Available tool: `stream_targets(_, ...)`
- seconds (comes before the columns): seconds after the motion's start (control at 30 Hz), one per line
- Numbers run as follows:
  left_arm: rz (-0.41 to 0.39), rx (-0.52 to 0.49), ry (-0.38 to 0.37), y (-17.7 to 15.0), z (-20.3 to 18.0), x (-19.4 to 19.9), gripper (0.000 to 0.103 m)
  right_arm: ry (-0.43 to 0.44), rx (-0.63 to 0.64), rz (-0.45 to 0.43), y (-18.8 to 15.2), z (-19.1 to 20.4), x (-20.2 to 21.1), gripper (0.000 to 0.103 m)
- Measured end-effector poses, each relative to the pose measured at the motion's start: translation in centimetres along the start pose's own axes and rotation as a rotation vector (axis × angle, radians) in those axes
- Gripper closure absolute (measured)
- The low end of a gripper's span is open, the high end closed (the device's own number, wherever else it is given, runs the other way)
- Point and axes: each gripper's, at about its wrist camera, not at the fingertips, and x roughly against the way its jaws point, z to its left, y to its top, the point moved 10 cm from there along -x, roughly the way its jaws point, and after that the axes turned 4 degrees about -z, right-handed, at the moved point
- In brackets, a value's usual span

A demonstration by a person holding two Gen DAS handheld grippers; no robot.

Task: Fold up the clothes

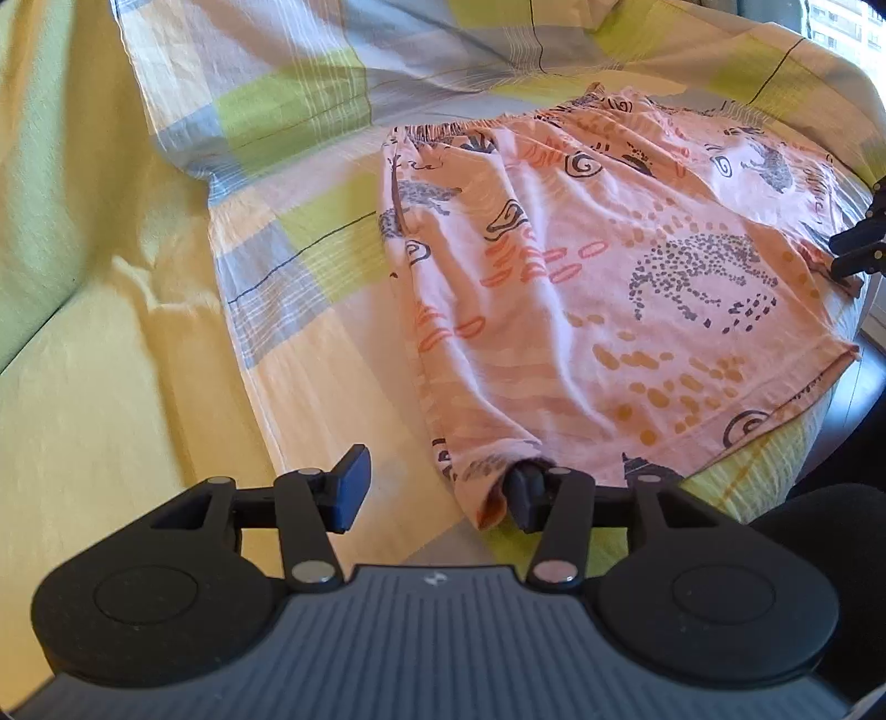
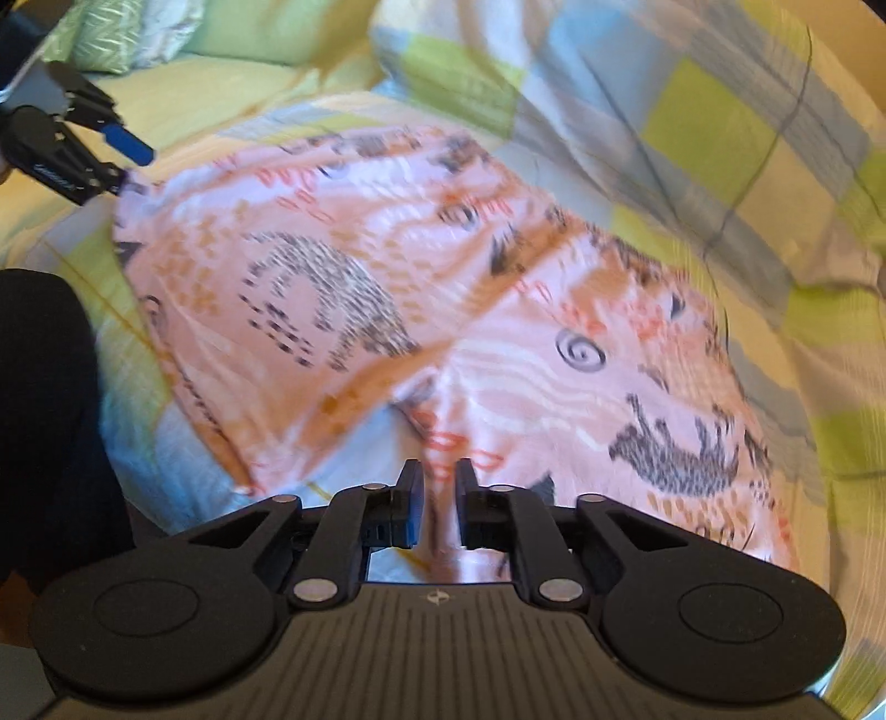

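Pink patterned shorts (image 1: 598,288) lie spread on a checked bedsheet, waistband at the far side. My left gripper (image 1: 437,490) is open at the near left leg hem; its right finger (image 1: 523,495) touches the hem corner, nothing is clamped. In the right wrist view the shorts (image 2: 443,310) fill the middle, blurred by motion. My right gripper (image 2: 440,504) is nearly shut, with a narrow gap and pink cloth showing in it; I cannot tell if it grips. The left gripper also shows in that view (image 2: 119,160), and the right gripper at the left wrist view's right edge (image 1: 841,255).
The checked yellow, green and grey sheet (image 1: 288,238) covers the bed. A plain yellow sheet (image 1: 111,360) lies to the left. Pillows (image 2: 138,33) sit at the far left. A dark shape (image 2: 44,421) stands at the bed's near edge. A window (image 1: 841,27) is far right.
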Motion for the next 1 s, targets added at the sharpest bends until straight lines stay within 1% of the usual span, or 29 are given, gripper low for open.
stream_targets(0.07,0.013,-0.019,0.025,-0.4,0.7,0.3,0.055,0.002,-0.003,0.071,-1.3,-0.9,-1.2,0.087)
stream_targets(0.13,0.036,-0.049,0.064,-1.1,1.7,0.9,0.056,-0.009,-0.030,0.087,-2.0,-2.1,-1.2,0.087)
stream_targets(0.17,0.046,-0.061,0.083,-1.3,2.2,1.2,0.057,-0.031,-0.040,0.096,-2.3,-2.6,-0.9,0.086)
stream_targets(0.23,0.044,-0.055,0.106,-1.4,2.9,2.2,0.057,-0.076,-0.057,0.112,-2.8,-3.7,-0.3,0.086)
stream_targets(0.27,0.034,-0.044,0.108,-1.2,3.0,2.8,0.057,-0.100,-0.057,0.107,-2.8,-3.9,0.3,0.086)
stream_targets(0.33,0.009,-0.025,0.104,-0.5,3.0,3.9,0.055,-0.110,-0.059,0.074,-2.1,-3.5,1.6,0.087)
stream_targets(0.43,-0.024,-0.030,0.082,0.4,1.8,4.6,0.052,-0.095,-0.046,0.014,-0.4,-1.9,3.0,0.087)
stream_targets(0.5,-0.019,-0.038,0.063,0.4,0.8,4.2,0.050,-0.081,-0.034,-0.028,0.8,-0.7,3.8,0.086)
stream_targets(0.6,0.015,-0.101,0.087,-0.6,0.5,2.9,0.050,-0.061,-0.001,-0.075,2.6,0.6,4.0,0.086)
stream_targets(0.63,0.018,-0.102,0.085,-0.7,0.8,2.5,0.050,-0.057,0.008,-0.091,3.3,0.7,3.9,0.086)
stream_targets(0.7,0.020,-0.098,0.060,-0.6,1.7,1.5,0.050,-0.050,0.031,-0.122,5.0,0.5,3.0,0.084)
stream_targets(0.77,0.022,-0.143,0.029,0.3,2.3,0.5,0.050,-0.053,0.061,-0.136,6.6,0.0,1.0,0.078)
stream_targets(0.87,0.040,-0.236,-0.022,2.1,3.2,-0.6,0.046,-0.038,0.081,-0.150,9.4,-1.2,-2.8,0.078)
stream_targets(0.93,0.061,-0.267,-0.035,3.6,4.1,-1.1,0.042,-0.032,0.083,-0.154,11.1,-2.0,-5.0,0.078)
stream_targets(1.0,0.096,-0.281,-0.062,4.7,4.8,-1.2,0.042,-0.041,0.083,-0.150,12.4,-2.6,-6.4,0.078)
